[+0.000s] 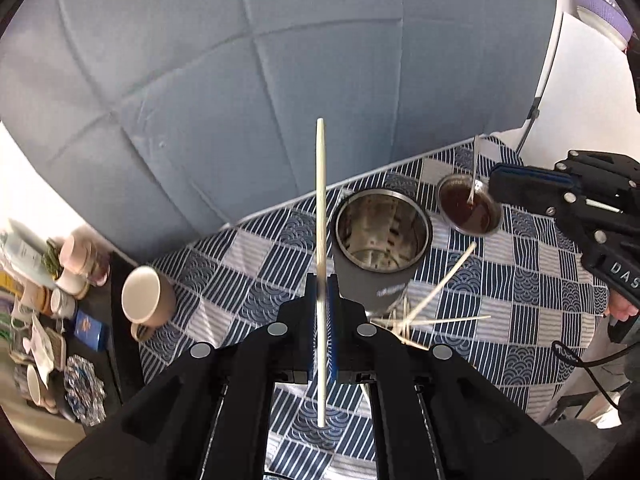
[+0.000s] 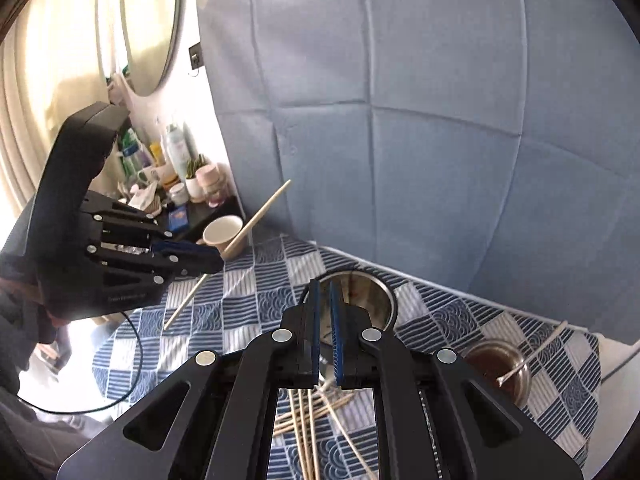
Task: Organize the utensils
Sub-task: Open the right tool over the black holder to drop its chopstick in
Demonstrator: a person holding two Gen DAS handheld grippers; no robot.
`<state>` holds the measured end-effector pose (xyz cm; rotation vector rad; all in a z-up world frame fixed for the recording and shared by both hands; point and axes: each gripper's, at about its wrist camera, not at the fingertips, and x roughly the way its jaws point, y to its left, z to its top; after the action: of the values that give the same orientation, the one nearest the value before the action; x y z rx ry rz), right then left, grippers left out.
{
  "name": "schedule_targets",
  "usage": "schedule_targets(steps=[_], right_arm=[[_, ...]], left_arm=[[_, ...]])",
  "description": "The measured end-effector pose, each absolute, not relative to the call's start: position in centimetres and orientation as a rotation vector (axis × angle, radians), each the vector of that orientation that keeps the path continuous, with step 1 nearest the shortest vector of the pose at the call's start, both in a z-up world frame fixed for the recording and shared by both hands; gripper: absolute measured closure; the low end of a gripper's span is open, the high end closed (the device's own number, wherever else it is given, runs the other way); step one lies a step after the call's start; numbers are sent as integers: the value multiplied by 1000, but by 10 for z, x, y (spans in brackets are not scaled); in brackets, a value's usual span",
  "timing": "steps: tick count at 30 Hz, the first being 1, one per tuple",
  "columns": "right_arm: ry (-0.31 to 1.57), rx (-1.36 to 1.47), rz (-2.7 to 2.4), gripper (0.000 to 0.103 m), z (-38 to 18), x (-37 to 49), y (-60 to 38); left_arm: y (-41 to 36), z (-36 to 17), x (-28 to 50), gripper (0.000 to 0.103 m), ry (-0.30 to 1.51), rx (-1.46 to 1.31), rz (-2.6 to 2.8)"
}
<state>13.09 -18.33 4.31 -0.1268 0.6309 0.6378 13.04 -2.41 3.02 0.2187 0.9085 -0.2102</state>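
My left gripper (image 1: 321, 280) is shut on a pale wooden chopstick (image 1: 320, 180) that stands up between its pads, above the checked tablecloth (image 1: 248, 264). In the right wrist view the same left gripper (image 2: 216, 260) holds the chopstick (image 2: 260, 216) slanted, near a beige mug (image 2: 222, 232). An open metal canister (image 1: 382, 236) stands just beyond it. Several loose chopsticks (image 1: 424, 312) lie in front of the canister. My right gripper (image 2: 325, 316) hangs shut over the canister (image 2: 374, 304) with nothing seen between its pads; its tip (image 1: 496, 186) is beside the sauce bowl.
A small bowl of brown sauce (image 1: 470, 208) with a spoon (image 1: 475, 168) stands right of the canister. The beige mug (image 1: 146, 300) lies at the cloth's left edge. A blue padded panel (image 1: 240, 80) backs the table. A dark side shelf (image 2: 188, 208) carries bottles and jars.
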Motion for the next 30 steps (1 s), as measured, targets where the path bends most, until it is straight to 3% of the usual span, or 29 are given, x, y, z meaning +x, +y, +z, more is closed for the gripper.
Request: schedule_targets(steps=[21,30], right_arm=[[700,-141,602,97,21,151,-192],[860,-85,520,96,-30,161,-213]], left_arm=[[-33,63,203,98,776,74,-325],[-32,43,236,98,731,-3,-379]])
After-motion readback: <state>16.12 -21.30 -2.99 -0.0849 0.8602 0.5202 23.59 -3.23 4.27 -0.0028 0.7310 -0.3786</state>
